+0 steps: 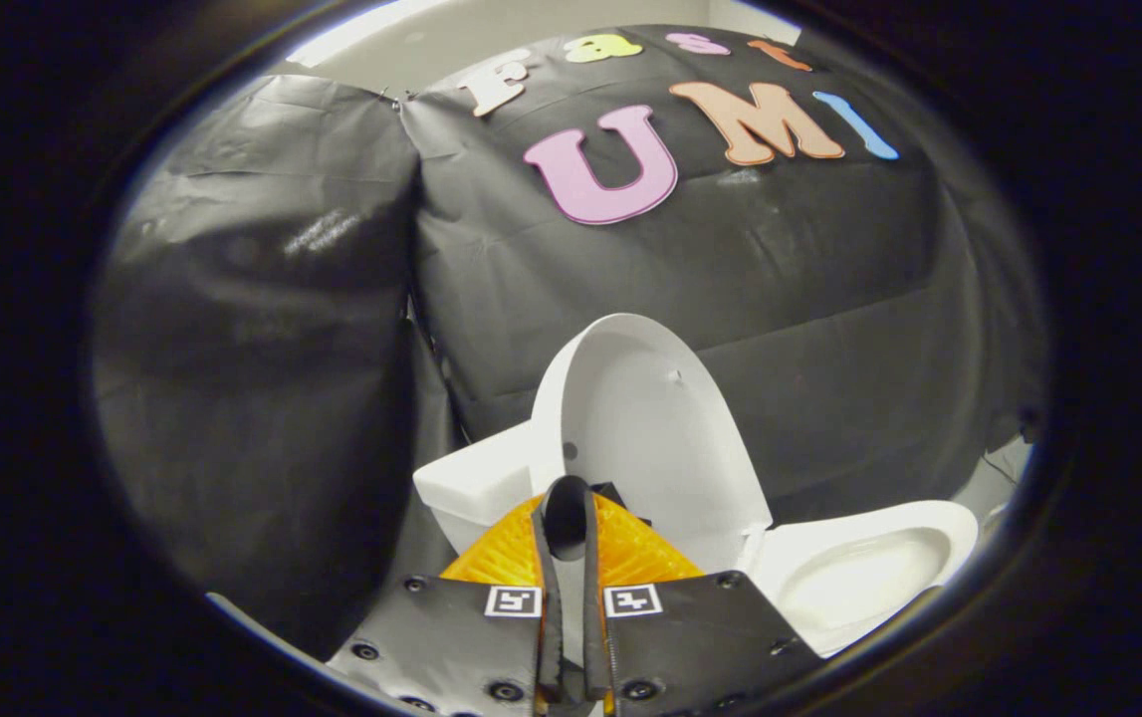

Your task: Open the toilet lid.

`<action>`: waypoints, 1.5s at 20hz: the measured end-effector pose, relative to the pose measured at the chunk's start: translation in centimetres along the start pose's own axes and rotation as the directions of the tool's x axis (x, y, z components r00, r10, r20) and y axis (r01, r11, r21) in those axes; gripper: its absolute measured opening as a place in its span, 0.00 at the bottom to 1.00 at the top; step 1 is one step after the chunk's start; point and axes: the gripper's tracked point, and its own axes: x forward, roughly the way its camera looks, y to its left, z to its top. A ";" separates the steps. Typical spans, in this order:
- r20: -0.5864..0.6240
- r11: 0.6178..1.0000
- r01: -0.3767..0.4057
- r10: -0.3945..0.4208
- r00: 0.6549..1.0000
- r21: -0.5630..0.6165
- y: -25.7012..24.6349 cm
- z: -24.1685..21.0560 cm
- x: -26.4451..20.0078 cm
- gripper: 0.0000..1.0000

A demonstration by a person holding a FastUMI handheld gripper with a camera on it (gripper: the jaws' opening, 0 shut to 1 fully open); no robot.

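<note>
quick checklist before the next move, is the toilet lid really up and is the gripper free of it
1. Lid raised, standing upright: ok.
2. Lid resting back against the tank: cannot tell, the contact is hidden.
3. Seat down, bowl open beside the lid: ok.
4. Hand-held gripper fingers close together, nothing seen clamped between them: ok.
5. Fingertips apart from the lid's edge: cannot tell, they overlap it here.
6. Way back clear for pulling away: cannot tell.

Tongs (568, 498) — dark screwed plates, two square tags.
</note>
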 end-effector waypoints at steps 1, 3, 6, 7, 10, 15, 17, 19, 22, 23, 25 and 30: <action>0.003 1.000 -0.002 0.002 1.000 0.005 0.1 -0.1 0.1 0.09; 0.002 1.000 -0.005 0.005 1.000 0.006 0.2 -0.1 0.2 0.09; -0.019 0.999 -0.016 0.015 1.000 -0.030 0.7 -0.3 0.5 0.09; -0.032 0.999 -0.025 0.023 0.999 -0.046 0.9 -0.4 0.7 0.09; -0.035 0.998 -0.024 0.022 0.999 -0.063 0.8 -0.2 0.6 0.09; -0.019 0.998 -0.022 0.021 1.000 -0.051 0.5 -0.1 0.1 0.14; -0.039 0.997 -0.045 0.043 0.998 -0.058 0.4 -0.4 -0.3 0.26; -0.054 0.997 -0.049 0.046 0.998 -0.061 -0.1 -0.6 -1.0 0.38; -0.063 0.995 -0.050 0.044 0.997 -0.086 -1.0 -0.4 -1.6 0.55; -0.063 0.995 -0.059 0.054 0.997 -0.084 -1.3 -0.3 -1.8 0.60; -0.071 0.996 -0.063 0.059 0.996 -0.059 -2.2 -0.2 -2.6 0.72; 0.019 0.997 0.057 -0.056 0.998 -0.058 -7.6 3.4 -6.0 0.83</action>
